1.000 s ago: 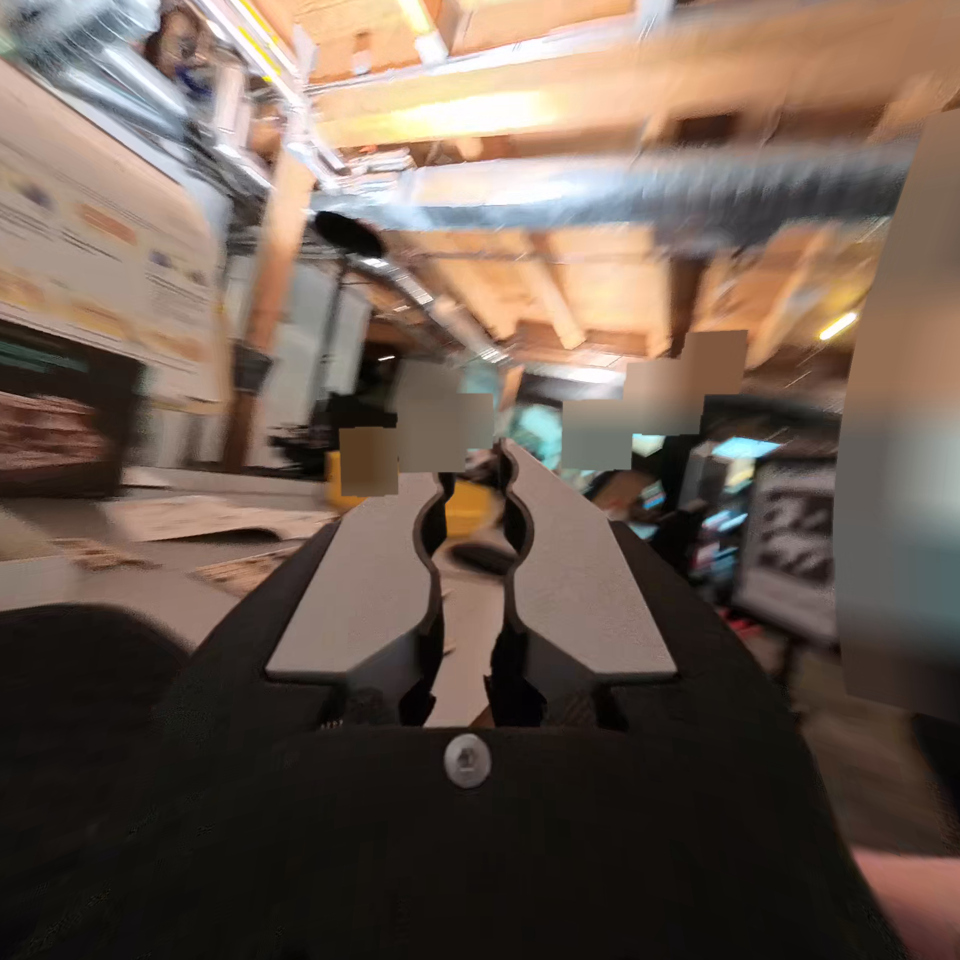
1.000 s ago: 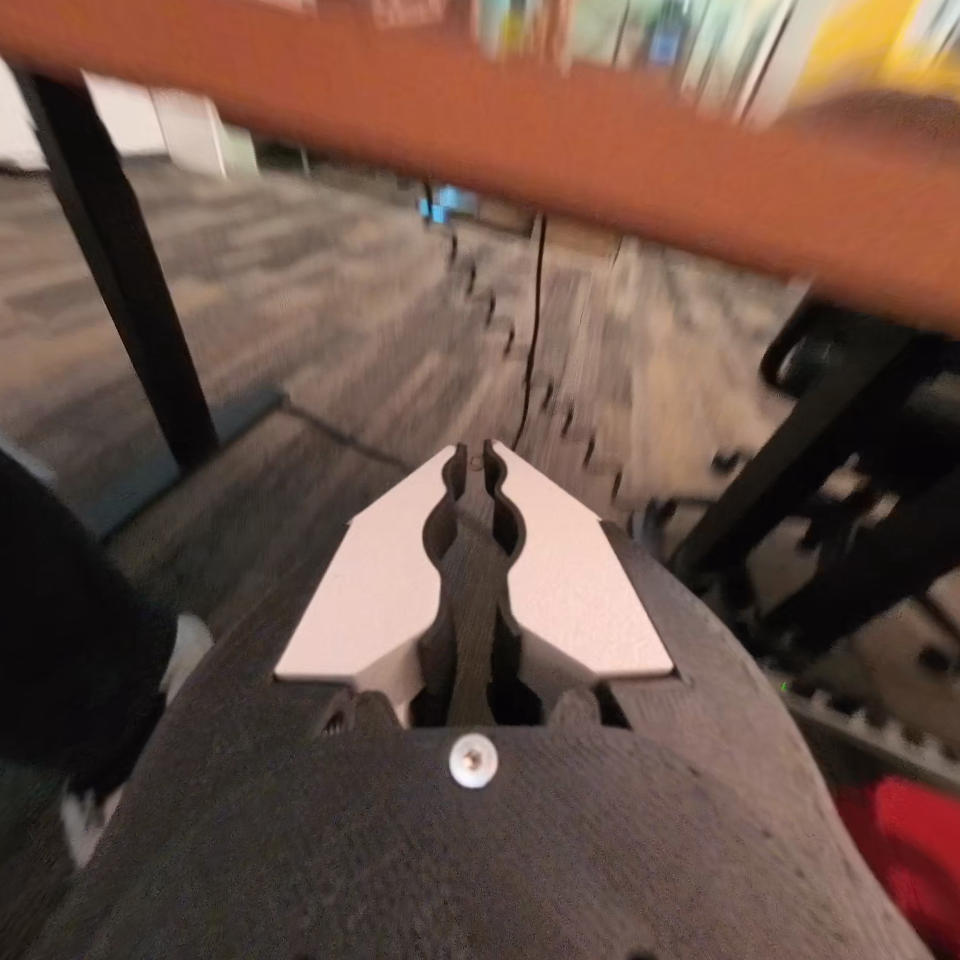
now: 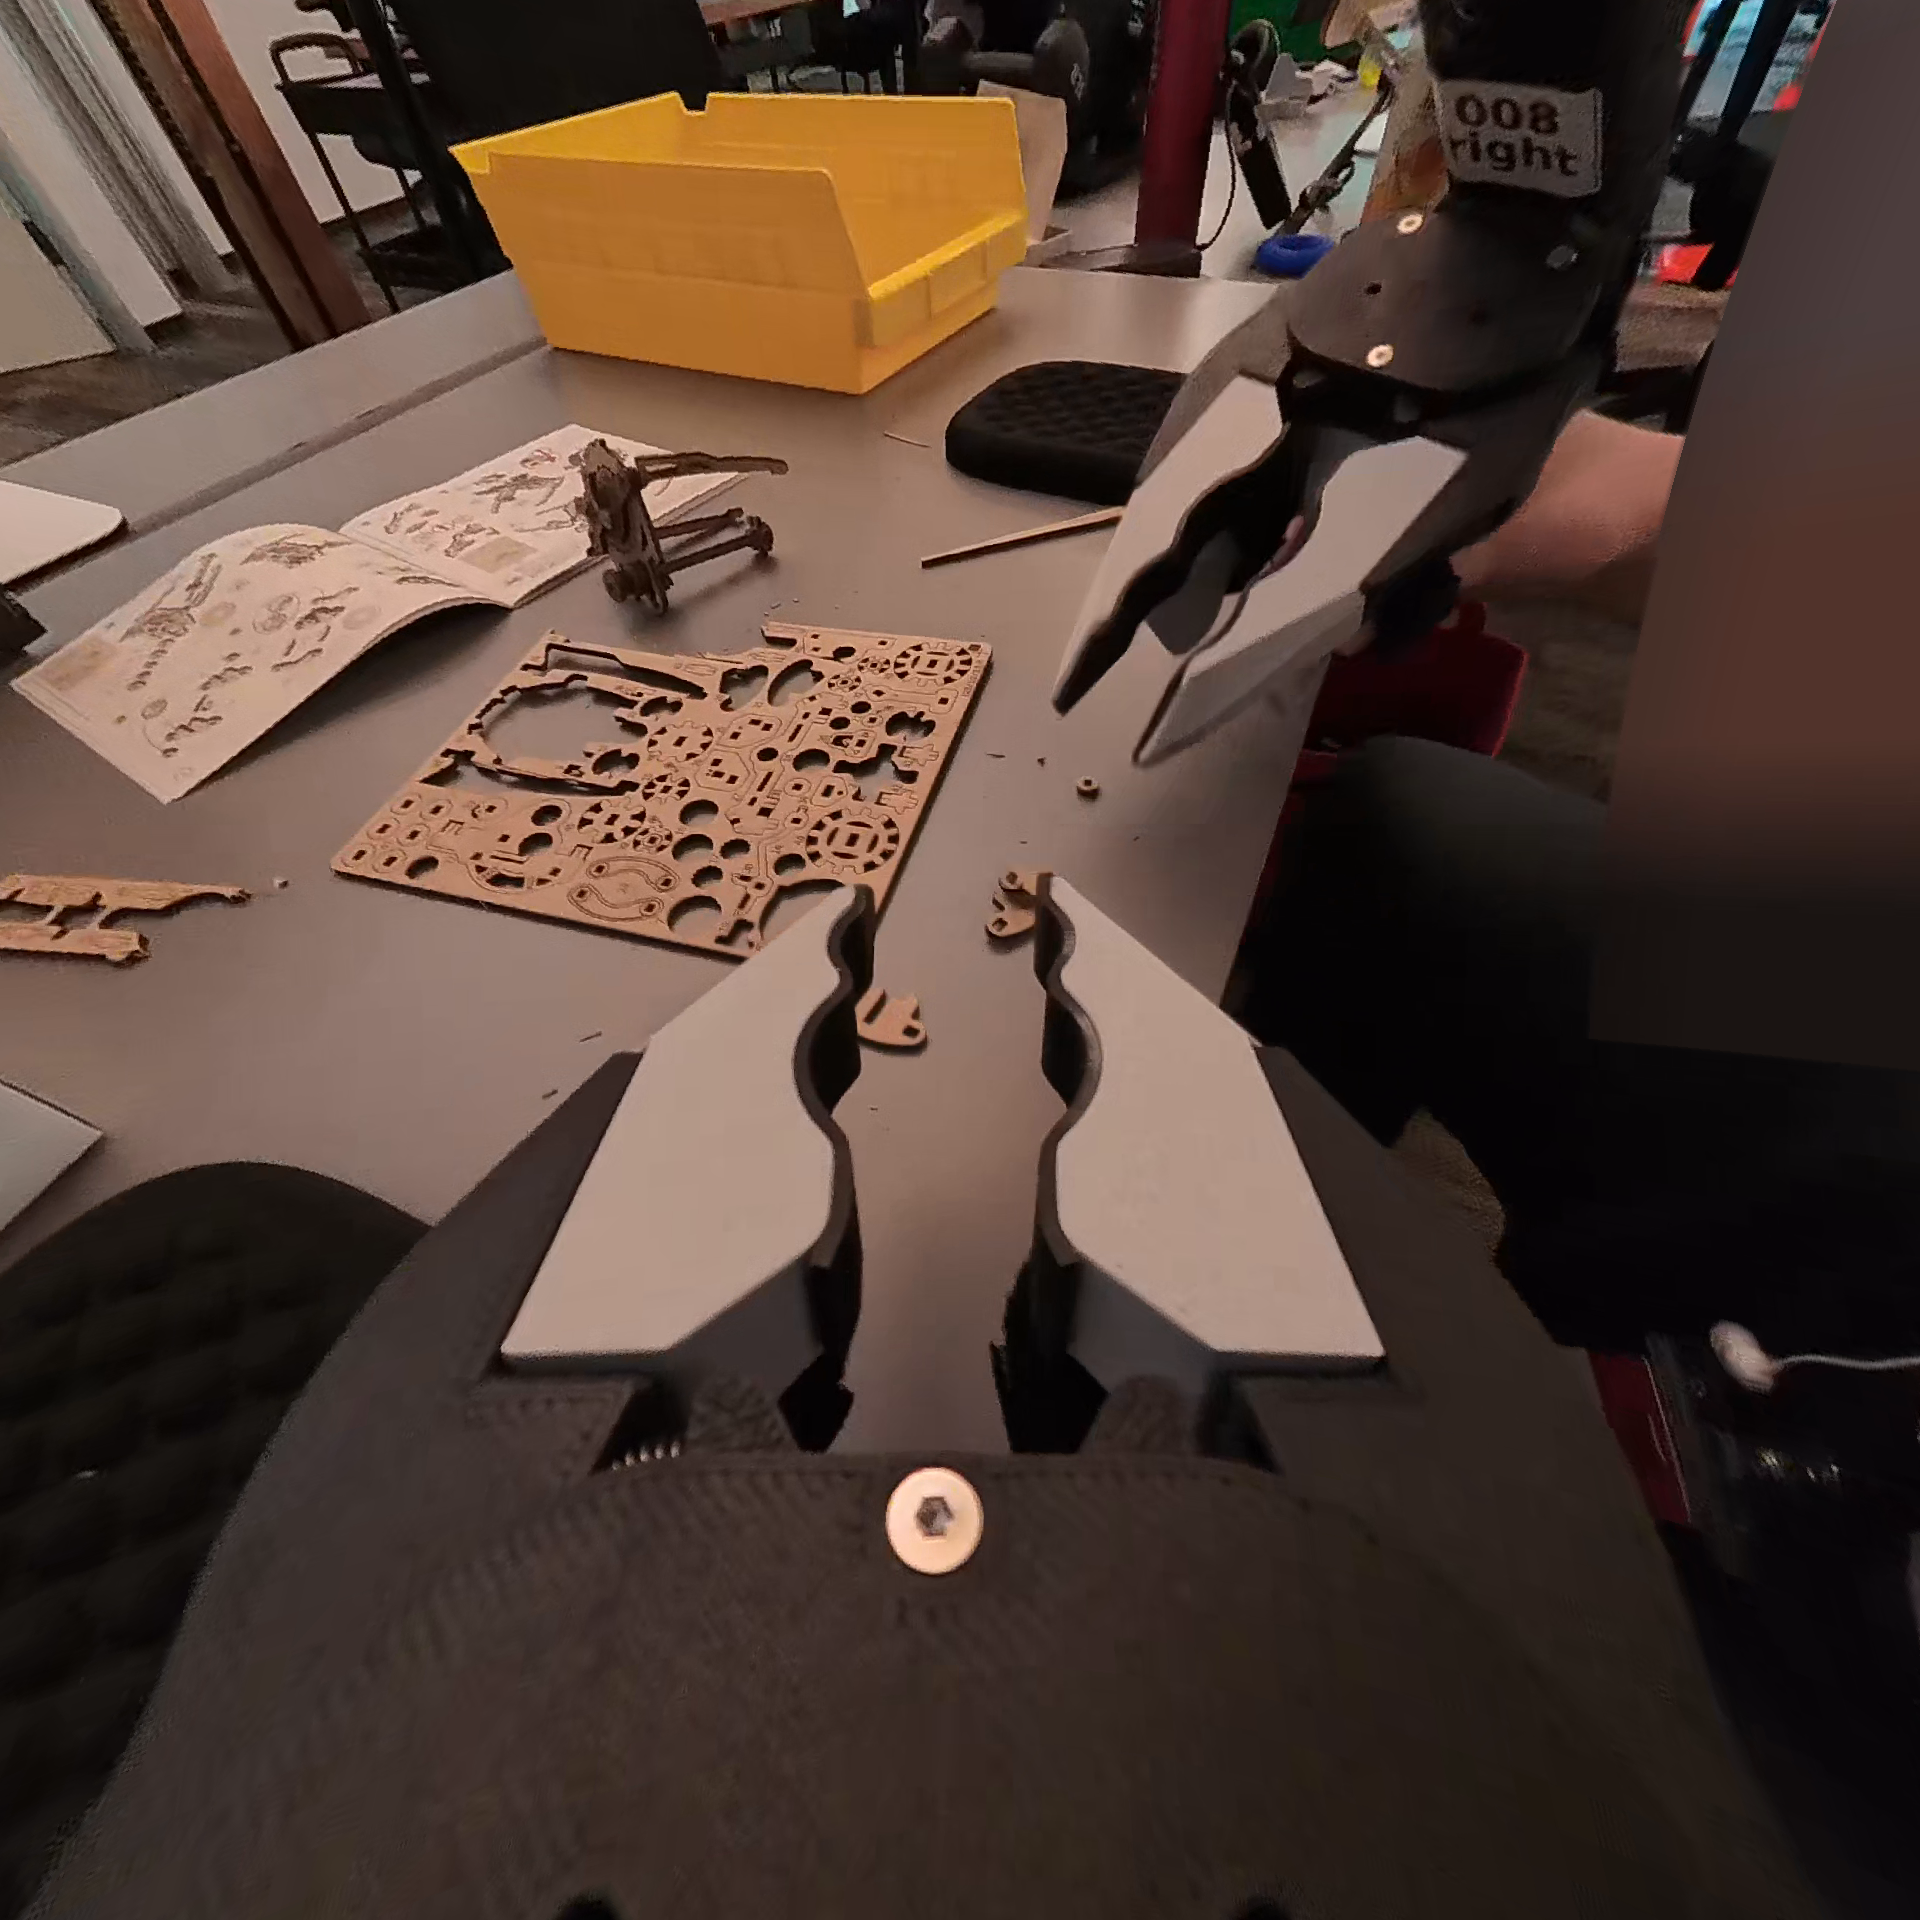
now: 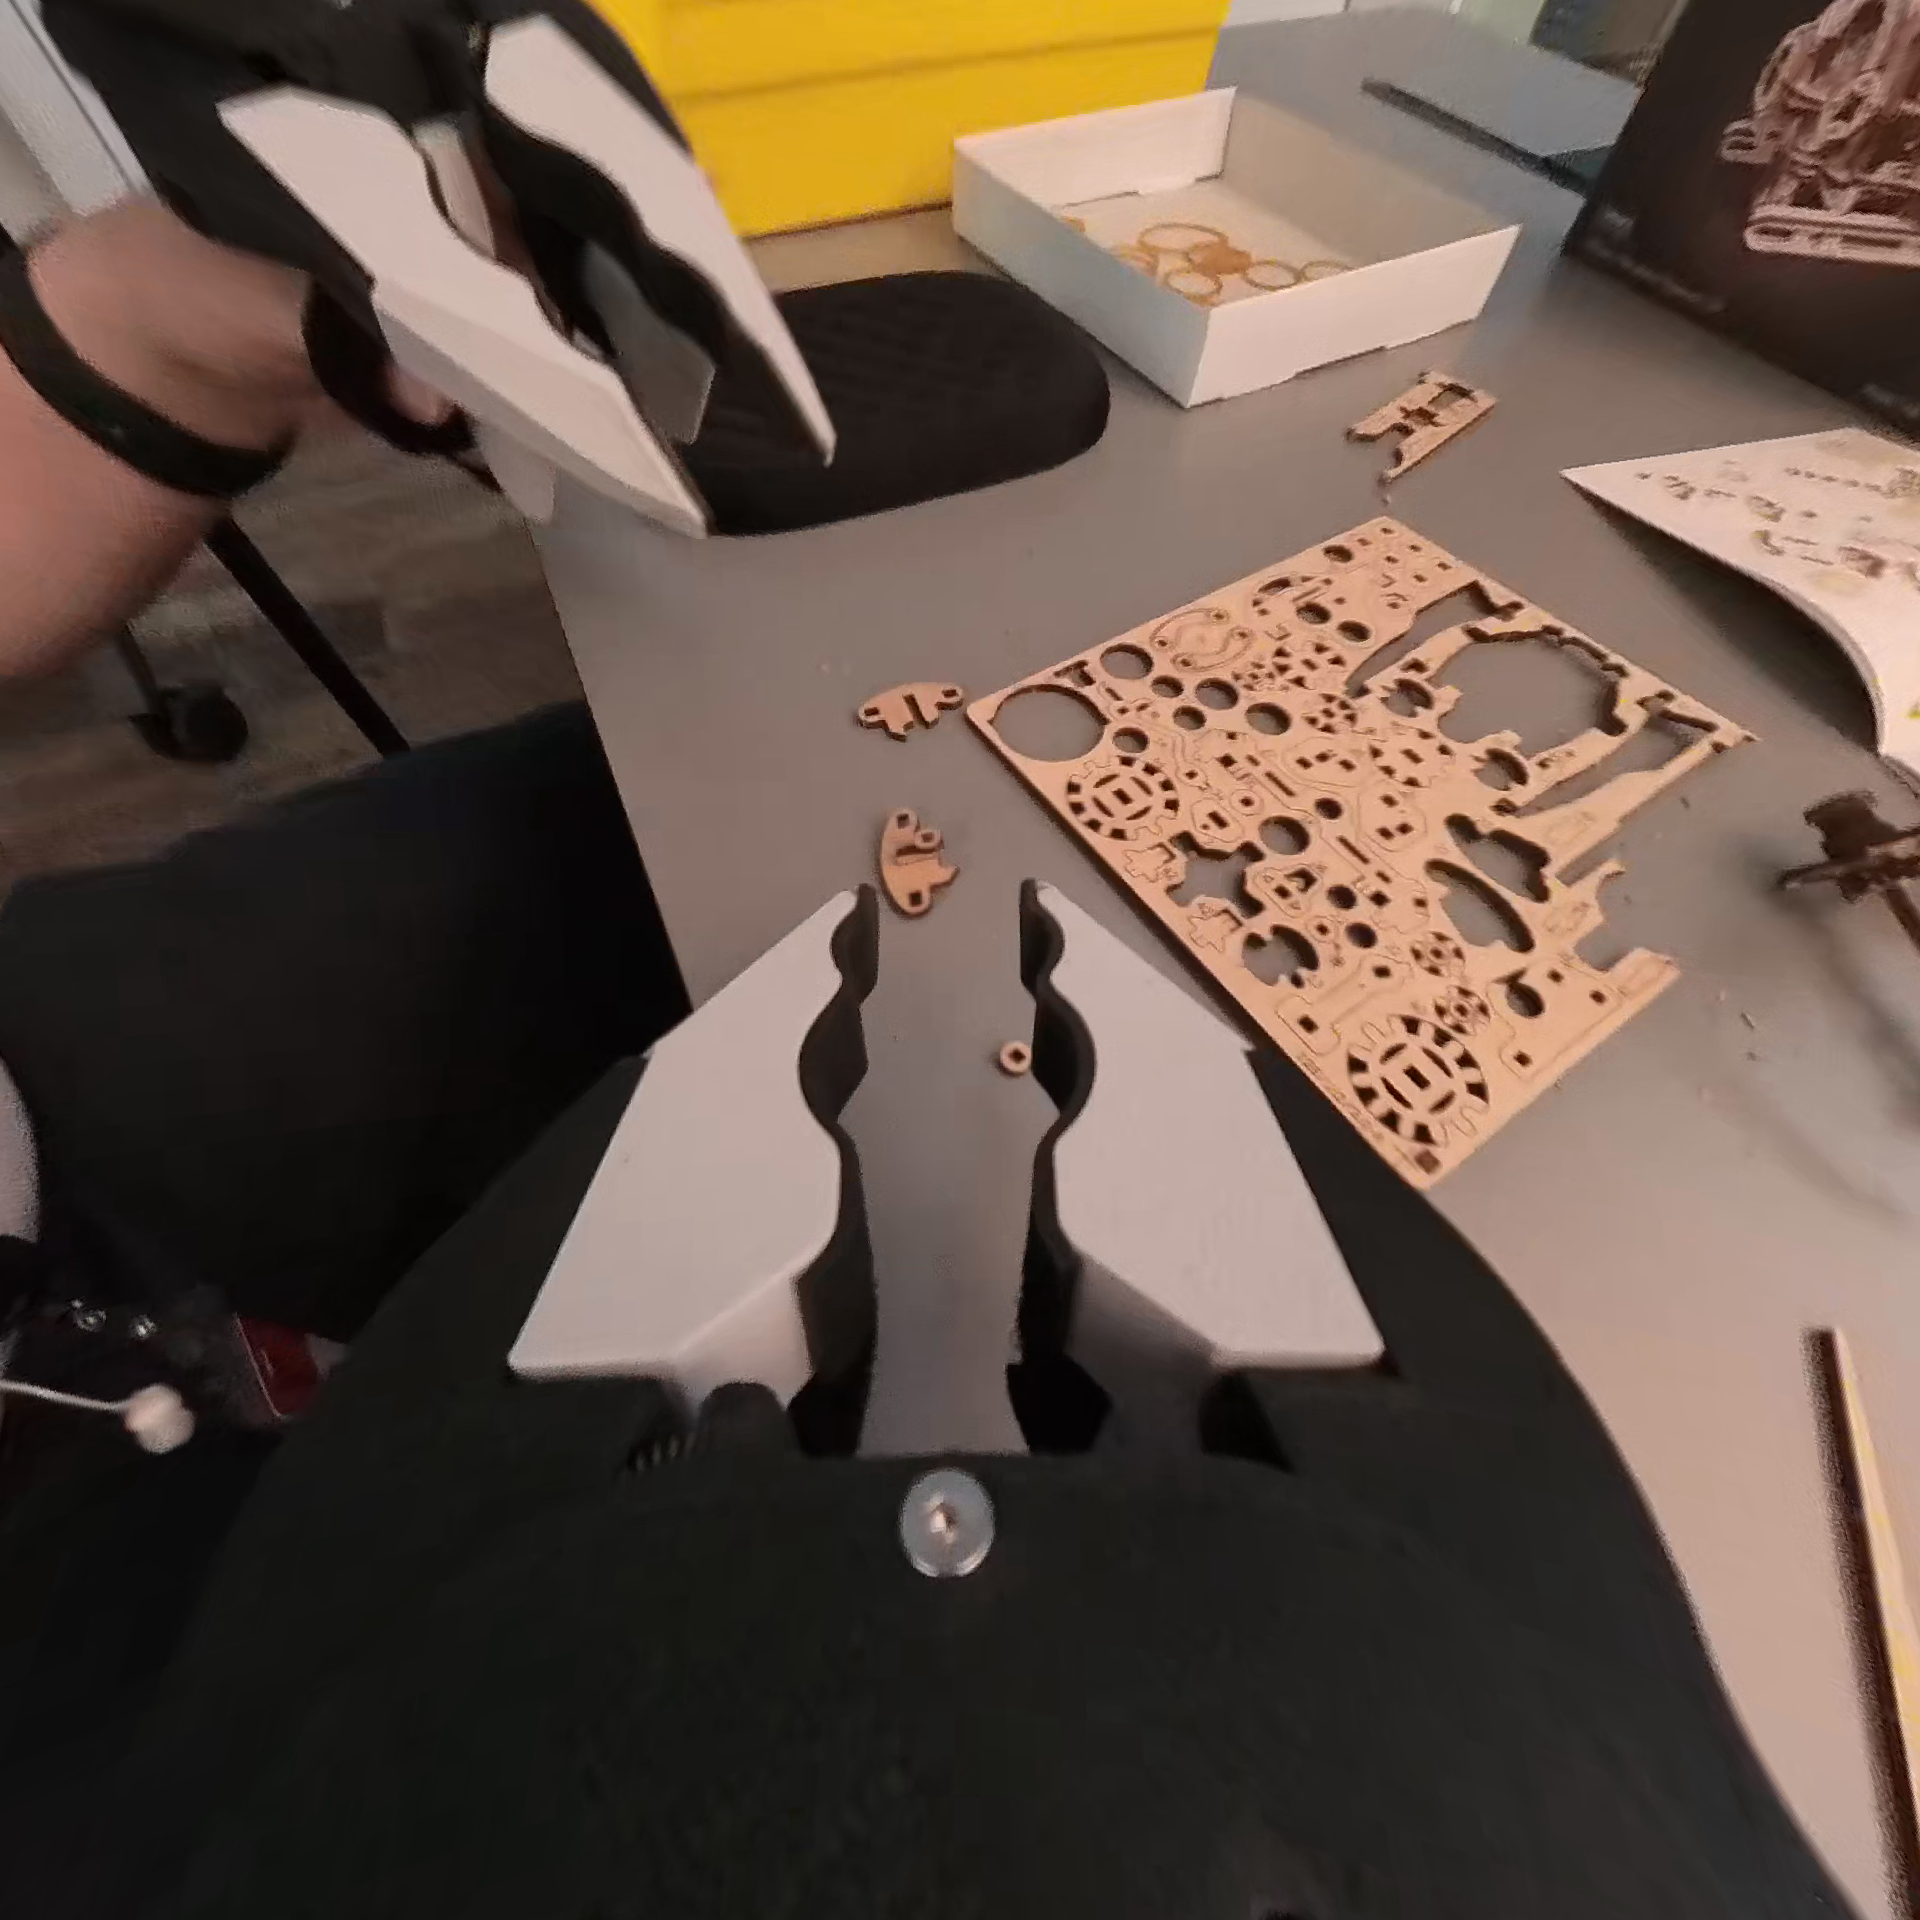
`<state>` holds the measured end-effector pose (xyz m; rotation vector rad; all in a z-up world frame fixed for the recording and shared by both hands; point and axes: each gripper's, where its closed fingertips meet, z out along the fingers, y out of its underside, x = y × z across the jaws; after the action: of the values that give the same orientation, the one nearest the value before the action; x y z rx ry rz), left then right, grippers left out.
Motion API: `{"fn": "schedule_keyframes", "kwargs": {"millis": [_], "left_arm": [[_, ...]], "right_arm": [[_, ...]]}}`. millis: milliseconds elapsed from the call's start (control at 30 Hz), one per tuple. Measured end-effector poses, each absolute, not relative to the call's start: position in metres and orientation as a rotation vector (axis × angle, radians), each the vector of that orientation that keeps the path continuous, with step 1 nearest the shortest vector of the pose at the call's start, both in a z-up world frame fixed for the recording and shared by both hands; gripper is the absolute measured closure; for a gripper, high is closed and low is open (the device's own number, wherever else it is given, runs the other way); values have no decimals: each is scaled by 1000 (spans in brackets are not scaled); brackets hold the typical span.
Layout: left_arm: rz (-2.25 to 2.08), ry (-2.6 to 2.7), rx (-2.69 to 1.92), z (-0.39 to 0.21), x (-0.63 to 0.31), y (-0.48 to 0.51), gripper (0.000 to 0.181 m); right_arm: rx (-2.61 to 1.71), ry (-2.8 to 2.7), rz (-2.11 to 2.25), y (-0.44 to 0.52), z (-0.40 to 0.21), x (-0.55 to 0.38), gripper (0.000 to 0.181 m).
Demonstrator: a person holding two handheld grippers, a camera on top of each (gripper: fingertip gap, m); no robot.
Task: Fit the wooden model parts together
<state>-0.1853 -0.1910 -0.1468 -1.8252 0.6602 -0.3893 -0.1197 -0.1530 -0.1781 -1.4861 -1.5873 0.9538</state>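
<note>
A: Both tools have swung down to the work. A second ago the left one faced ceiling beams and the right one the floor under a desk edge, each with its fingers nearly pressed together. Now the left tool [image 3: 951,914] is spread and empty above the grey desk [image 3: 364,1039], and the right tool [image 4: 940,894] is spread and empty too.

B: So nothing is gripped. Where are the wooden parts?

A: Just ahead of the tips. A curved loose piece [image 4: 914,860] lies right before the right tool, a second small piece [image 4: 909,709] a little farther, and a tiny ring [image 4: 1013,1057] sits between the right tool's fingers on the desk. Beside them lies the punched-out parts sheet [image 4: 1340,831].

B: That reads as the start of a pick-up, not a fitting.

A: Likely. The dark part-built model [image 3: 644,530] stands well apart, on the open instruction booklet [image 3: 312,592].

B: And around that?

A: A yellow bin [image 3: 769,229] at the far side, a white box tray [image 4: 1226,239], black mesh pads [image 3: 1060,426], and a thin stick [image 3: 1018,535]. Beyond the desk, the room shows chairs and dim clutter.
</note>
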Motion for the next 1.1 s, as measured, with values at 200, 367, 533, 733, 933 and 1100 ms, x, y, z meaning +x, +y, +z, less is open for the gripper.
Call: {"fn": "schedule_keyframes", "kwargs": {"millis": [200,367,533,733,933,1100], "left_arm": [[-379,660,-1804,-137,-180,-193,153],[-408,605,-1772,-130,-182,-200,154],[-567,477,-1764,-137,-180,-200,155],[-657,460,-1762,-145,-167,-196,147],[-777,560,-1695,-134,-152,-191,145],[-967,599,-1585,-106,-155,-193,165]], "right_arm": [[-1441,-1786,728,-159,-206,-144,152],[-1498,-1823,779,-160,-214,-150,153],[-1409,-1818,723,-159,-209,-149,164],[-953,-1674,644,-186,-160,-145,165],[-685,-1565,573,-190,-128,-152,165],[-508,-1503,567,-186,-109,-166,165]]}}
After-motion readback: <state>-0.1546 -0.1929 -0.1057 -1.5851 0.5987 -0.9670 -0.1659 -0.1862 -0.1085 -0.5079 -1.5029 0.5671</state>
